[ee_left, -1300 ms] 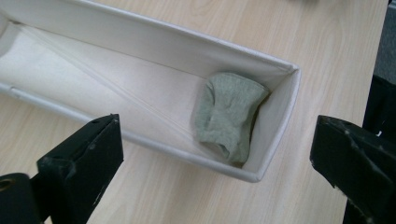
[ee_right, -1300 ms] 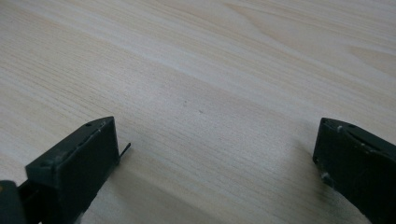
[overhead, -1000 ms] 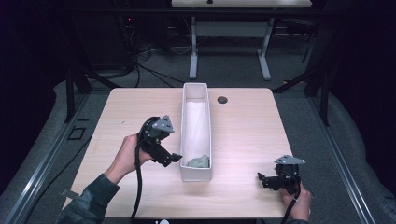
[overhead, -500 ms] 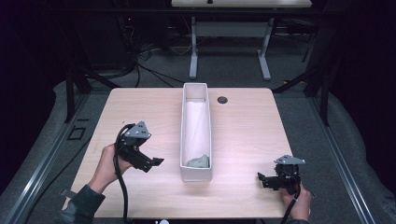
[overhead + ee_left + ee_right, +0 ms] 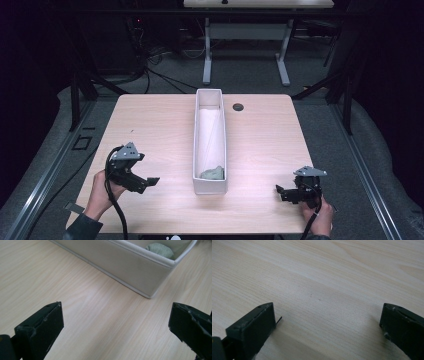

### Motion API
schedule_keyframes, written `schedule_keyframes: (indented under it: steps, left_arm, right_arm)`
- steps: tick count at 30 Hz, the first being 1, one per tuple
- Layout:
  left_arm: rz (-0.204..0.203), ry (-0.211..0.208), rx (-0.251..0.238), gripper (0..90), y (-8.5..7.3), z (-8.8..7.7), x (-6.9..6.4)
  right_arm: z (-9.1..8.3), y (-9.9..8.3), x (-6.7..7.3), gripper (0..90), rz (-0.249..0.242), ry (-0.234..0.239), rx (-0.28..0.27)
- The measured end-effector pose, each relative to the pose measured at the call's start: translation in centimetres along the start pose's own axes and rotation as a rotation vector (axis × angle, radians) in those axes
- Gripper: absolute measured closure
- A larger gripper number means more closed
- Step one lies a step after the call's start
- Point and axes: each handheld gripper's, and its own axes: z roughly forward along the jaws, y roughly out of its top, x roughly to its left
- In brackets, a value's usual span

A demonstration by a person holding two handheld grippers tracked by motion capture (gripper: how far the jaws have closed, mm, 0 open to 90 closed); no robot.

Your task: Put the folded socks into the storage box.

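A long white fabric bin (image 5: 210, 145) is set along the middle of the table (image 5: 160, 125), running from the far edge toward the near edge, and a crumpled grey-green cloth (image 5: 213, 173) is seen lying inside it at its near end. The left claw (image 5: 148, 181) is held above the table near the near-left corner, its jaws spread wide and nothing gripped between them; in the left gripper view the near corner of the bin (image 5: 140, 272) and the cloth (image 5: 160, 249) behind its rim are faced by the jaws from a short way off. The right claw (image 5: 280, 192) is rested low by the near-right corner, jaws likewise wide apart over bare wood. A small dark round grommet (image 5: 238, 106) is noted near the far edge, just right of the bin. Since the cloth lies in the bin and neither of the 2 claws is loaded, the placing step is judged done. Should another item be called for, a fresh reach by an open claw would be needed; otherwise no further contact with the bin is required.
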Motion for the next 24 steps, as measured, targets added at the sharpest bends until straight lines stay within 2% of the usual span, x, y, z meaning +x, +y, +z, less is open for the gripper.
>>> schedule_keyframes:
  steps: [9,13,19,21,23,24]
  left_arm:
    - [-0.107,0.031,-0.028,0.0,-4.4,0.5,1.5]
    - [-0.154,0.067,-0.02,0.0,-6.3,1.2,2.2]
    - [-0.182,0.127,-0.002,0.0,-8.3,2.2,3.0]
    - [-0.184,0.153,0.003,0.0,-8.8,2.5,3.1]
    - [-0.19,0.162,0.005,0.0,-9.1,2.8,3.3]
    - [-0.181,0.176,0.011,0.0,-9.3,2.9,3.3]
  right_arm:
    - [0.0,0.0,0.0,0.0,0.0,0.0,0.001]
    - [0.0,0.0,0.0,0.0,0.002,0.001,0.0]
    - [0.0,0.0,0.0,0.0,0.0,0.001,0.0]
    - [0.0,0.0,0.0,0.0,0.001,0.001,0.001]
    - [0.0,0.0,0.0,0.0,0.0,0.0,0.0]
    - [0.0,0.0,0.0,0.0,0.0,0.0,0.0]
